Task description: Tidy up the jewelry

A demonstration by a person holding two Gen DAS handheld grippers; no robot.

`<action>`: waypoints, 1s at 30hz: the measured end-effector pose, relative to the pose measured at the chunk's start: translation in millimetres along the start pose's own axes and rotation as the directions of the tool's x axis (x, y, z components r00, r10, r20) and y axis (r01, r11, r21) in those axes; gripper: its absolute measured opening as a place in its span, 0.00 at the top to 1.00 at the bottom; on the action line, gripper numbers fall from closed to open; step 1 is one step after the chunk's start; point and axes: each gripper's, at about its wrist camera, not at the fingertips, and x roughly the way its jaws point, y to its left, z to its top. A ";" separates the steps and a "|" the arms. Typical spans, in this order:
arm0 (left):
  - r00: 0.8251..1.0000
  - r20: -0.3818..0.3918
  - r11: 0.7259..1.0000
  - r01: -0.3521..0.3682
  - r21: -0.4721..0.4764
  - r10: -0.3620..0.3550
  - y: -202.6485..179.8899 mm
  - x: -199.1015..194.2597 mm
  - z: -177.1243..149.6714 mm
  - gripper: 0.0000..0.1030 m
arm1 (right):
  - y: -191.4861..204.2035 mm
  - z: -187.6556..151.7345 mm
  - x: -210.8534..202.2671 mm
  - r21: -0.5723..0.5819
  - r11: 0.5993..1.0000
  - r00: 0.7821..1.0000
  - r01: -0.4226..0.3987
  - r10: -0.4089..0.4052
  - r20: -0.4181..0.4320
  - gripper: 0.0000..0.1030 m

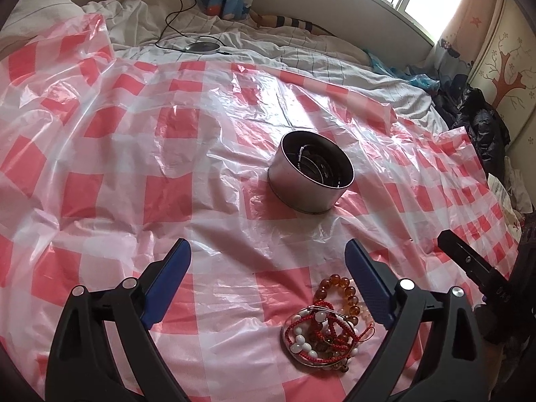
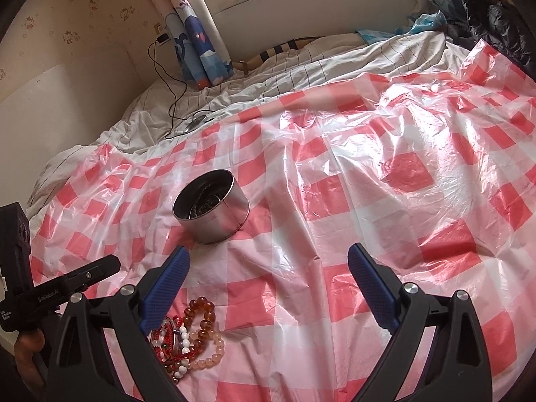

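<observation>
So we've got the left hand-held gripper (image 1: 268,254) with its blue fingers spread wide, nothing between them, hanging over the bed. Same deal with the right hand-held gripper (image 2: 268,261): spread wide, holding nothing.

In the left wrist view, the pile of bracelets (image 1: 326,326) sits at the bottom of the frame, right of centre, tucked just inside the right-hand finger. It's a tangle of amber beads, red cord and white beads, plus a thin metal bangle. In the right wrist view the same pile (image 2: 189,333) shows up at the lower left, partly hidden behind the left-hand finger.

Further out there's a round metal tin (image 1: 310,172), open on top, sitting upright near the middle of the left view and left of centre in the right view (image 2: 211,206). We can see some thin metal rings inside it.

Everything rests on a crinkly red-and-white checked plastic sheet (image 1: 134,167) spread across the bed. Past its edge, at the top of the frame, a small round device (image 1: 202,47) with a black cable lies on the white bedding.
</observation>
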 end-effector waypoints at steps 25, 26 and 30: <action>1.000 -0.007 1.000 0.000 0.012 0.000 -3.9 4.1 0.0 0.13 | -2.3 0.1 2.1 0.007 1.000 1.000 -0.001 0.001 -0.005 0.11; 1.000 -0.007 1.000 -0.001 0.011 0.001 -3.7 3.7 0.2 0.13 | -2.3 0.2 2.2 0.006 1.000 1.000 -0.001 0.001 -0.006 0.11; 1.000 -0.008 1.000 0.000 0.011 0.000 -3.6 3.9 0.0 0.13 | -2.9 0.3 2.0 0.007 1.000 1.000 -0.001 0.001 -0.005 0.11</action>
